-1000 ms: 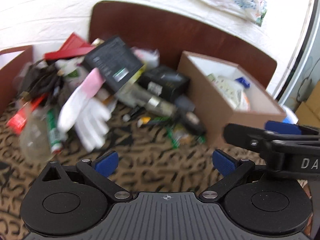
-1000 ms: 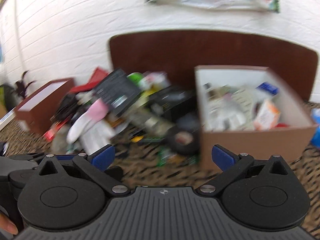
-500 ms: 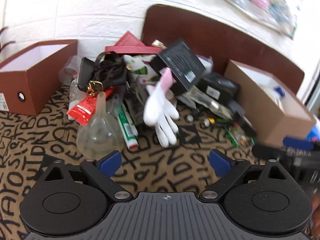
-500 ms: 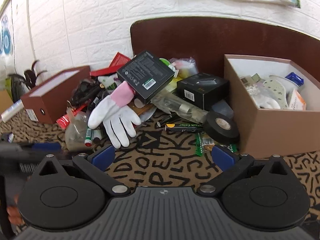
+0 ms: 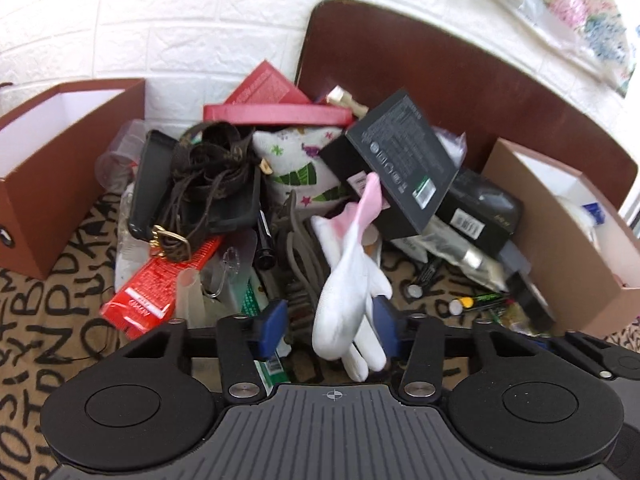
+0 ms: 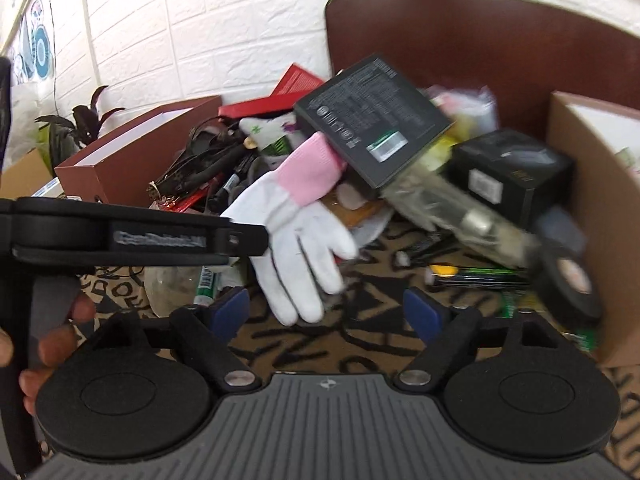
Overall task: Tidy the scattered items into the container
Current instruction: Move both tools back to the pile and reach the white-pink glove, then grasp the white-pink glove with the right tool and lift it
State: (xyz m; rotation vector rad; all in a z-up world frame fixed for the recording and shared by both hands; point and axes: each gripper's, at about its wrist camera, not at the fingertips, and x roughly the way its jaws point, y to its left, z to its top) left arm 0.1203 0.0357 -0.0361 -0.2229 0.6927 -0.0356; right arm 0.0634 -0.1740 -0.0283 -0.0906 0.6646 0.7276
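Observation:
A white glove (image 5: 348, 280) with a pink cuff lies at the front of a pile of clutter, its cuff tucked under a black box (image 5: 400, 160). My left gripper (image 5: 328, 326) has the glove's fingers between its blue pads; its jaws are closing, and the left pad (image 5: 272, 326) still stands apart from the glove. My right gripper (image 6: 325, 314) sits just short of the same glove (image 6: 300, 248), whose fingertips reach between its closing jaws, untouched. A brown cardboard box (image 5: 560, 248) with items inside stands at the right.
The pile holds a brown belt (image 5: 208, 168), a red tube (image 5: 160, 280), a red box (image 5: 272, 112) and a black tape roll (image 6: 568, 280). A second brown box (image 5: 52, 184) stands at the left. A hand (image 6: 52, 340) holds the left gripper's body (image 6: 140, 236) across the right wrist view.
Both grippers have come in close to the pile. The glove now lies between the left jaws and reaches the right ones. Both pairs of jaws have narrowed, the left more.

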